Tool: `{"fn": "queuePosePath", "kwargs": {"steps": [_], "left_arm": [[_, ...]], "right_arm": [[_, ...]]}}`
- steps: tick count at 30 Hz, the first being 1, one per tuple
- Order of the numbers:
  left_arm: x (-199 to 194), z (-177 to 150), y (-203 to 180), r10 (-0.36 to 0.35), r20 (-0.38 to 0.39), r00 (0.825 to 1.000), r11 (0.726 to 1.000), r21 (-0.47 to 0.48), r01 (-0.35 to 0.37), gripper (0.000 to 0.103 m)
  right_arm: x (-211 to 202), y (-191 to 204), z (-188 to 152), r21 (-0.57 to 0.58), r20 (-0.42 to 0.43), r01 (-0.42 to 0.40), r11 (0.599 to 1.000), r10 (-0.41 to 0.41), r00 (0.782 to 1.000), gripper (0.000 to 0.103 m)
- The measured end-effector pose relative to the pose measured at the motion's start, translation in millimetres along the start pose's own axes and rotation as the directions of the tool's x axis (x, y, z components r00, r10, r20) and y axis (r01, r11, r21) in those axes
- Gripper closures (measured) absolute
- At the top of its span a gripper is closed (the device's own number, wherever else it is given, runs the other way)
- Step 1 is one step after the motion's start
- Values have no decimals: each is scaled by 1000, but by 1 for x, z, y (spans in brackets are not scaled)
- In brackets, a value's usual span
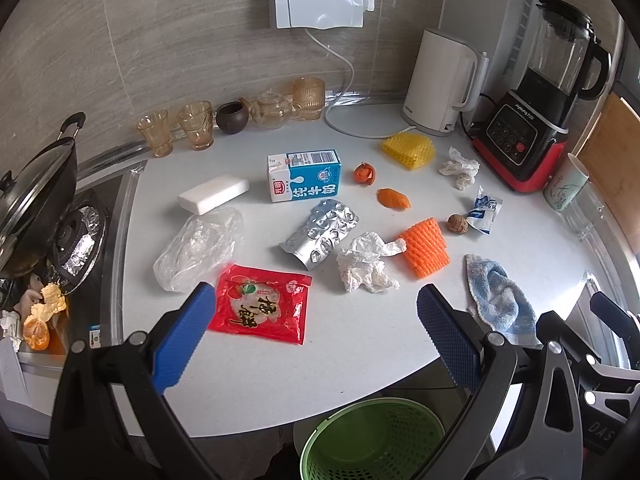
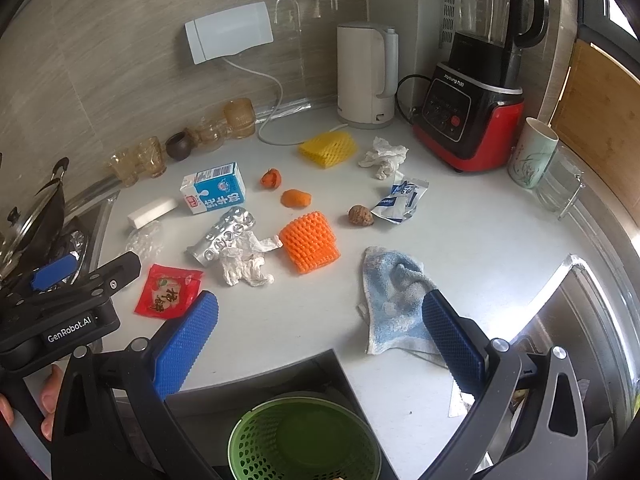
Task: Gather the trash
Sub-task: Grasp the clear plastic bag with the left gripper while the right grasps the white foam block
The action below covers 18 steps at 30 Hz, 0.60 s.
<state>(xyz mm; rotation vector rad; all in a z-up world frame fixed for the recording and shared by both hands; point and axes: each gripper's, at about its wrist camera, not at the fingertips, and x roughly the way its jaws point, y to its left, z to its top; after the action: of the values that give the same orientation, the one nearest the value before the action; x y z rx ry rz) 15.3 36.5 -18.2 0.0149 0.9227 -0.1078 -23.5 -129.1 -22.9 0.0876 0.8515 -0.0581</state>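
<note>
Trash lies scattered on the white counter (image 1: 360, 340): a red snack packet (image 1: 262, 306), a crumpled tissue (image 1: 366, 266), a foil blister pack (image 1: 320, 232), a clear plastic bag (image 1: 200, 246), a milk carton (image 1: 306, 174), an orange foam net (image 1: 424, 246) and a yellow foam net (image 1: 408, 148). A green basket (image 1: 372, 440) stands below the counter's front edge. My left gripper (image 1: 312, 312) is open above the front edge, nothing between its fingers. My right gripper (image 2: 320, 320) is open too, with the blue towel (image 2: 396, 300) beside its right finger.
A kettle (image 1: 440, 84), a blender (image 1: 536, 108), a cup (image 1: 564, 182) and glassware (image 1: 196, 124) line the back and right. A wok with lid (image 1: 32, 200) sits on the stove at the left. A second tissue (image 2: 384, 156), a small sachet (image 2: 400, 200) and orange peels (image 2: 296, 198) lie mid-counter.
</note>
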Motion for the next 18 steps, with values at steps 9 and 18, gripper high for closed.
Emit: {"fn": "queuePosePath", "kwargs": {"steps": [9, 18], "left_arm": [[7, 1, 13, -48, 17, 999, 998, 32, 48, 6], [47, -13, 78, -30, 25, 999, 993, 116, 27, 6]], "right_arm": [[10, 0, 0, 3, -14, 3, 1000, -3, 1000, 2], [61, 21, -15, -37, -69, -5, 999, 2, 998, 2]]}}
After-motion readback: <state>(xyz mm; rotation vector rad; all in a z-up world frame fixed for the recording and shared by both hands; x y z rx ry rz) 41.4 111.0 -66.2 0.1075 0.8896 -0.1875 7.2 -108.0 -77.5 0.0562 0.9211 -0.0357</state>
